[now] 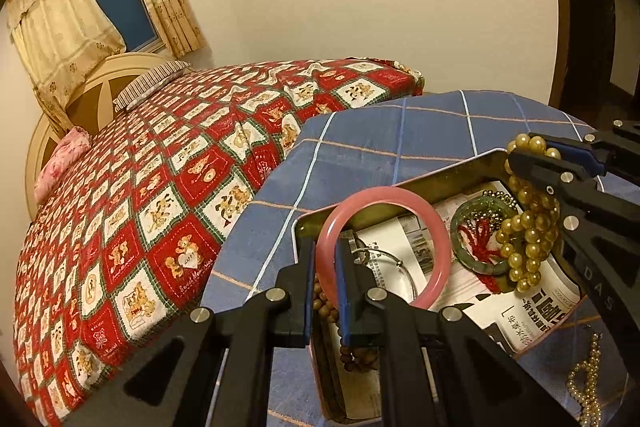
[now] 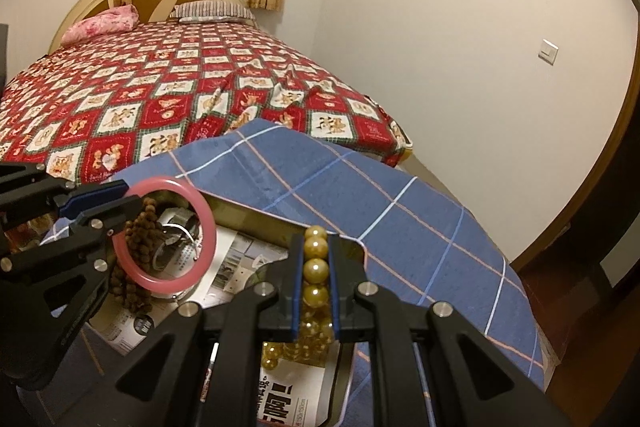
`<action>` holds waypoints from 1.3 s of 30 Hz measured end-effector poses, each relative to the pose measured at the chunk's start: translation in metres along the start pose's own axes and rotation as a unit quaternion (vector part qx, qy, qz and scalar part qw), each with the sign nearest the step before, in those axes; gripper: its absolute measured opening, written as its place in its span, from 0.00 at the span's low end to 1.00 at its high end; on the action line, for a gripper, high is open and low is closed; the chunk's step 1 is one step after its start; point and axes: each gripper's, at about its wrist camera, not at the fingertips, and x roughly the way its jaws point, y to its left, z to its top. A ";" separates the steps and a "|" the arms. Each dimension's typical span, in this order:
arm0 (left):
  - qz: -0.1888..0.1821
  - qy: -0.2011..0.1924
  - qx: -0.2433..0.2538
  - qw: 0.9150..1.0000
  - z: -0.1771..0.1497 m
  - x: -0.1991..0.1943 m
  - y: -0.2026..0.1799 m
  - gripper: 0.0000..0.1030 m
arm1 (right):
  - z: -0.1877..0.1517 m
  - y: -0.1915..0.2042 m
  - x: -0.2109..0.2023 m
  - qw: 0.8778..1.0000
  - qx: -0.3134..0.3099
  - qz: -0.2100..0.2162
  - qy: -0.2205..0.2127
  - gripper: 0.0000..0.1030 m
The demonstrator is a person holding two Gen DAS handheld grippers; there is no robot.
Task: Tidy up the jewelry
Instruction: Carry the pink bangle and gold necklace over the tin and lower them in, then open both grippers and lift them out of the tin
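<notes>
While my left gripper [image 1: 325, 259] clamps the pink bangle [image 1: 384, 247] and my right gripper [image 2: 316, 267] pinches the strand of gold beads [image 2: 316, 269], both hang over the metal tin [image 1: 440, 173]. Newspaper [image 1: 532, 311] lines the tin; a green bangle [image 1: 460, 223] with red tassel, brown wooden beads [image 2: 140, 227] and a thin silver ring crowd its floor. Another pearly strand [image 1: 586, 387] lies outside on the blue checked cloth [image 2: 400, 195]. Beyond the cloth's far edge lies the red quilted bed [image 2: 160, 87], with cloth bare to the right.
</notes>
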 end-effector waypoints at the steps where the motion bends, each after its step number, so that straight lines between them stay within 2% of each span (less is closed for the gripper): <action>1: 0.000 0.001 0.000 1.000 0.000 0.001 0.000 0.09 | -0.001 0.000 0.001 1.000 0.001 0.000 0.001 0.12; 24: 0.000 0.005 0.009 1.000 0.000 0.006 -0.008 0.09 | -0.006 -0.004 0.010 1.000 0.001 0.000 0.012 0.12; 32: 0.000 0.000 0.009 1.000 0.003 0.002 -0.010 0.12 | -0.005 -0.004 0.013 1.000 0.004 0.007 0.015 0.13; 33: 0.005 0.001 0.010 1.000 0.003 0.002 -0.010 0.21 | -0.005 -0.005 0.012 1.000 0.004 0.005 0.012 0.14; 34: 0.011 -0.001 0.009 1.000 0.003 0.001 -0.009 0.43 | -0.005 -0.005 0.012 1.000 0.006 0.002 0.009 0.26; 35: 0.017 -0.006 0.007 1.000 0.003 -0.001 -0.008 0.56 | -0.005 -0.007 0.011 1.000 0.012 0.006 0.008 0.38; 36: 0.024 -0.020 0.004 1.000 0.003 -0.006 -0.007 0.77 | -0.005 -0.007 0.011 1.000 0.013 0.007 0.009 0.40; 37: 0.026 -0.035 0.002 0.999 0.002 -0.011 -0.005 0.80 | -0.006 -0.007 0.010 1.000 0.012 0.005 0.008 0.42; 39: 0.025 -0.036 0.004 0.999 0.003 -0.014 -0.004 0.80 | -0.006 -0.007 0.010 1.000 0.011 0.003 0.008 0.44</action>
